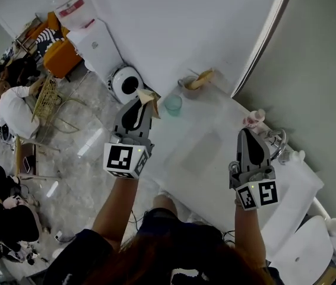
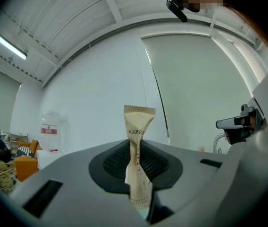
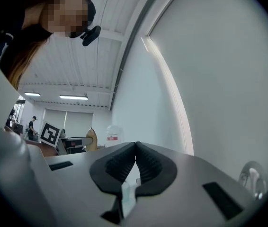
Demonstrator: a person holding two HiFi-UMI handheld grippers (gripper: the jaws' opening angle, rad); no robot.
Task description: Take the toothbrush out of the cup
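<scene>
**A:** Toothbrush [image 2: 139, 126], wrapped in paper, is out of the cup [image 1: 173, 104]. We have it pinched in our left tool [image 1: 138, 110], just beside the cup. We'd say only setting it down is left.

**B:** Our right tool [image 1: 250, 136] is pressed together, empty. The left gripper view shows the wrapper's print, and only the head view shows the cup on the worktop [image 1: 203, 150].
</scene>
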